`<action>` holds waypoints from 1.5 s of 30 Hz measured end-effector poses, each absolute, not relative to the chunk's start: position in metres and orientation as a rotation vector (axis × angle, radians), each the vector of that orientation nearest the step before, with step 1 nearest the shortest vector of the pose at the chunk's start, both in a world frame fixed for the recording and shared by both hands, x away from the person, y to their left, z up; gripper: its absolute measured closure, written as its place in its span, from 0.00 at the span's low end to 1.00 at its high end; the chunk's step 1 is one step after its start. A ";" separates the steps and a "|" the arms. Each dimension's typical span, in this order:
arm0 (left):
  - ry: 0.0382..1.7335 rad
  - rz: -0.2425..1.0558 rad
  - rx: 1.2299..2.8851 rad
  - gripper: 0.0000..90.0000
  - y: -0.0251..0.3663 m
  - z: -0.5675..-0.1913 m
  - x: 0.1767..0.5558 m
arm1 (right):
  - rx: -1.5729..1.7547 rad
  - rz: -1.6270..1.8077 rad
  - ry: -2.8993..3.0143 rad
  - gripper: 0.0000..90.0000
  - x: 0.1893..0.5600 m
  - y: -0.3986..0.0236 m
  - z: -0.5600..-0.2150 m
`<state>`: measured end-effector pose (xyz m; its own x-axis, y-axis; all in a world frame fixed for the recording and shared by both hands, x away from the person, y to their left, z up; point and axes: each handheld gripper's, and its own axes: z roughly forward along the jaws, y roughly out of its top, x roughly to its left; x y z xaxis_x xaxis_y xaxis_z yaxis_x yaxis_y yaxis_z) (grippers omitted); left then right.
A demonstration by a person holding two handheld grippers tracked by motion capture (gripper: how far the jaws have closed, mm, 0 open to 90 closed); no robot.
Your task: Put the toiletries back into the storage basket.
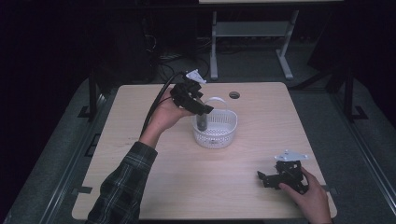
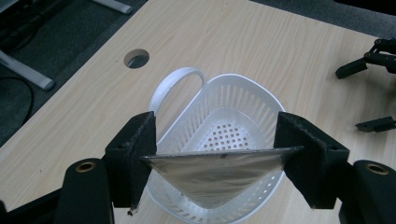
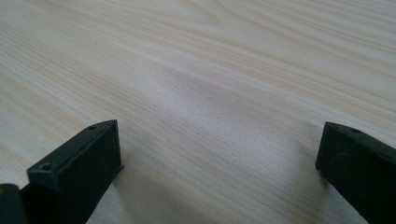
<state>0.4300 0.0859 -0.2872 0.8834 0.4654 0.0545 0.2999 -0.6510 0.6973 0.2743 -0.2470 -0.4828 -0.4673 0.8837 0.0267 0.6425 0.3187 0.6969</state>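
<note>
Pale wooden table (image 1: 177, 186), broad and mostly bare — a cable hole (image 1: 234, 95) near the twelve o'clock edge. White perforated basket (image 1: 215, 127) at centre, handle up. Left gripper (image 2: 215, 156) over it, clamped on a grey pouch (image 2: 212, 175) hanging point-down inside the rim; probably light, soft, a little slick, best pinched along its flat top edge. Right gripper (image 1: 267, 179) at five o'clock, jaws apart, empty — close to the edge.
</note>
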 end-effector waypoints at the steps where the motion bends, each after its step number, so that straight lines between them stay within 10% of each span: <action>1: 0.549 0.292 2.326 0.33 0.086 -0.288 0.430 | 1.362 0.928 2.230 0.00 0.274 -0.247 -0.483; 45: 0.624 0.248 2.409 0.33 0.083 -0.345 0.444 | 1.360 0.924 2.231 0.00 0.274 -0.247 -0.483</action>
<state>0.4443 0.0832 -0.3449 0.8701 0.4923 0.0232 0.3734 -0.6893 0.6208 0.2744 -0.2471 -0.4829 -0.4669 0.8839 0.0247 0.6423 0.3198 0.6965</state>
